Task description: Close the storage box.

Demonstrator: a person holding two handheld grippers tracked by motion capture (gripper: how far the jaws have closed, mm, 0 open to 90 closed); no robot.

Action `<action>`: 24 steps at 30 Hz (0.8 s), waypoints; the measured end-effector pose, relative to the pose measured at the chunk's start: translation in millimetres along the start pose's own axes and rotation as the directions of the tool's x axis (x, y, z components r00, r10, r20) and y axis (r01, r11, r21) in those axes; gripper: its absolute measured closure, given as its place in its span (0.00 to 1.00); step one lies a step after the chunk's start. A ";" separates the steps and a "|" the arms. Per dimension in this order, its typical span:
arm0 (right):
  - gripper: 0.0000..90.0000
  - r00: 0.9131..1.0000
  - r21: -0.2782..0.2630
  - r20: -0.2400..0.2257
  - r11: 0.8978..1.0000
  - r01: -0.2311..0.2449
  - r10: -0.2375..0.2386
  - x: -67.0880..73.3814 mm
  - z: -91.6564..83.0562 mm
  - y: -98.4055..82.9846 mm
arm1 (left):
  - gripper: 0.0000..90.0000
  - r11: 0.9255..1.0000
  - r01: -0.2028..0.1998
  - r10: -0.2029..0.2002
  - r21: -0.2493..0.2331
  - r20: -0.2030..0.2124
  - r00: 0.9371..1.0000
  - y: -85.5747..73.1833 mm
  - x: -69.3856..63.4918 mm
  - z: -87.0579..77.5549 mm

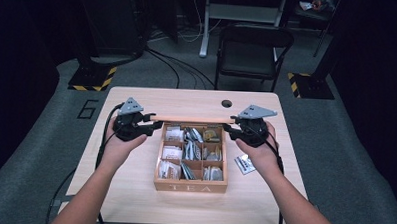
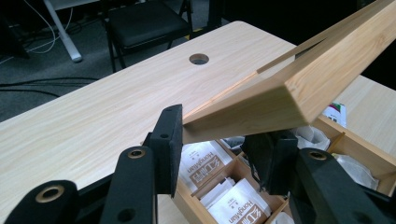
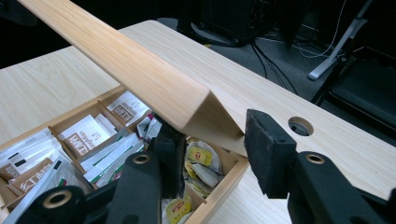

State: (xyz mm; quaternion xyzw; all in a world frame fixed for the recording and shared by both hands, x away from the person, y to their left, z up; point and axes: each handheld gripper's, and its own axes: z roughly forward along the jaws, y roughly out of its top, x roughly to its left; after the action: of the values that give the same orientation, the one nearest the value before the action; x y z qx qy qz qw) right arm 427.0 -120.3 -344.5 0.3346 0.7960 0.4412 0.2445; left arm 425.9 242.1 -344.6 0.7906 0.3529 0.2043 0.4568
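Pale wood lid point(image 1: 191, 119), flat w/ square edges, raised over 9-compartment wood tea box point(image 1: 190, 186) mid-surface point(image 1: 133, 200); 2 black claws, left claw point(image 1: 153, 125) & right claw point(image 1: 229, 128), each gripping one lid corner.

Between my left tongs point(image 2: 219, 154) the lid point(image 2: 289, 91) is pale wood, smooth and matt, its grain showing. The tongs themselves look matt black plastic with rough foam-like pads point(image 2: 170, 140). Below them, the box's point(image 1: 190, 186) sachets point(image 3: 86, 133) are paper, some glossy foil. The table point(image 2: 102, 112) beyond has a smooth light wood-grain finish.
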 end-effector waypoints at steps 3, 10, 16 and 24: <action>0.65 1.000 -0.001 0.000 1.000 -0.003 0.003 1.5 -0.8 -1.9 | 0.63 1.000 0.005 -0.005 -0.003 0.003 1.000 -1.7 -1.4 -1.1; 0.64 1.000 -0.003 -0.012 1.000 -0.003 0.003 3.5 -2.6 -7.0 | 0.63 1.000 0.014 -0.013 -0.009 0.003 1.000 -6.6 -5.5 -4.8; 0.64 1.000 0.001 -0.008 1.000 0.001 -0.001 8.3 -4.7 -13.5 | 0.61 1.000 0.003 -0.003 -0.004 0.017 1.000 -11.1 -10.9 -10.0; 0.64 1.000 -0.002 -0.009 1.000 0.008 -0.008 12.7 -7.3 -20.2 | 0.62 1.000 -0.006 0.006 0.000 0.002 1.000 -17.2 -16.9 -11.7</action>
State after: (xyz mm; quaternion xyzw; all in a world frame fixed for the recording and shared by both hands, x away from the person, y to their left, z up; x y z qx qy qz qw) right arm 407.3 -122.6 -359.6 0.3291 0.7981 0.4424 0.2431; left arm 400.7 242.0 -353.7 0.7917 0.3502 0.2048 0.4567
